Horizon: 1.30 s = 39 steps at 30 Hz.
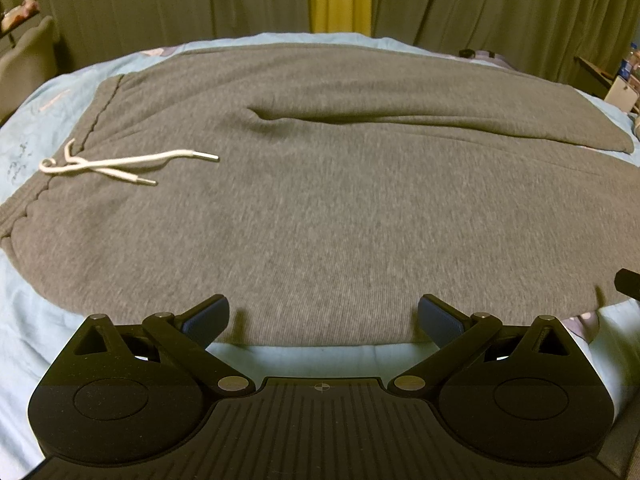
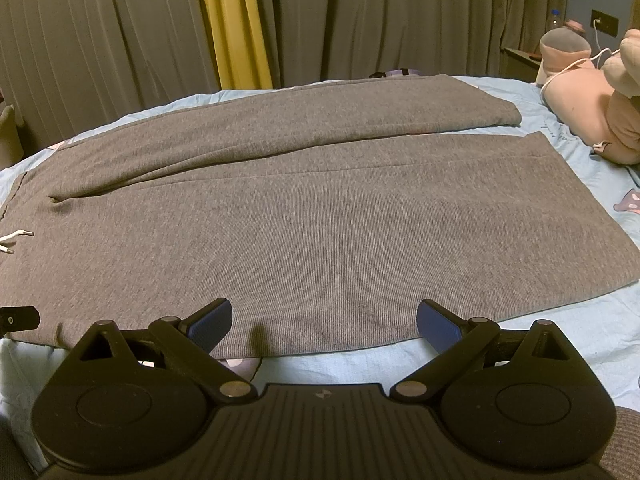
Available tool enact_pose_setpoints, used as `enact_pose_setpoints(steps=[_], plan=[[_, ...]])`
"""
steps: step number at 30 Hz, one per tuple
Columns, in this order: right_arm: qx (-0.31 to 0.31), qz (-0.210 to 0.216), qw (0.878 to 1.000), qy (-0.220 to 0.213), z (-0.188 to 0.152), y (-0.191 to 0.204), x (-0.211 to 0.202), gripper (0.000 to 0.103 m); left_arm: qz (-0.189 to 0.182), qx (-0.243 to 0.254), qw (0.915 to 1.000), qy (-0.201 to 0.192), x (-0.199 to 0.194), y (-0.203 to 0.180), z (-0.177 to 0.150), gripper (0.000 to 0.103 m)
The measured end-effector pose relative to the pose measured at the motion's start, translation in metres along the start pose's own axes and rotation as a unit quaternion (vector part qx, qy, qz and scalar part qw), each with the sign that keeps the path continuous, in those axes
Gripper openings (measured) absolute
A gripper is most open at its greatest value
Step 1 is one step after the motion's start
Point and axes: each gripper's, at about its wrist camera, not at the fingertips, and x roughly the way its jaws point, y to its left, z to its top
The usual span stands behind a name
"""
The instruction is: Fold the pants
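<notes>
Grey sweatpants [image 1: 320,208] lie spread flat on a light blue bed, waistband at the left with a white drawstring [image 1: 120,166] resting on the cloth. In the right wrist view the two legs [image 2: 320,220] run to the right, the far leg angled away from the near one. My left gripper [image 1: 323,316] hovers open just above the near edge of the pants near the waist end. Farther along the near leg, my right gripper [image 2: 324,322] is open too, over that same near edge. Nothing sits between either pair of fingers.
The light blue bedsheet [image 2: 568,344] shows around the pants. Pink plush toys [image 2: 592,112] lie at the bed's far right with a white cable. Grey and yellow curtains [image 2: 232,20] hang behind the bed. A nightstand with a bottle [image 2: 554,20] stands at the right.
</notes>
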Motion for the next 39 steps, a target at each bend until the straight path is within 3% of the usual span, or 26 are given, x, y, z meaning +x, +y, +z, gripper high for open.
enact_pose_setpoints(steps=[39], plan=[[-0.002, -0.001, 1.000, 0.000, -0.0005, -0.0001, -0.0003, 0.099, 0.001, 0.000, 1.0000, 0.008, -0.0011, -0.0012, -0.0011, 0.103]])
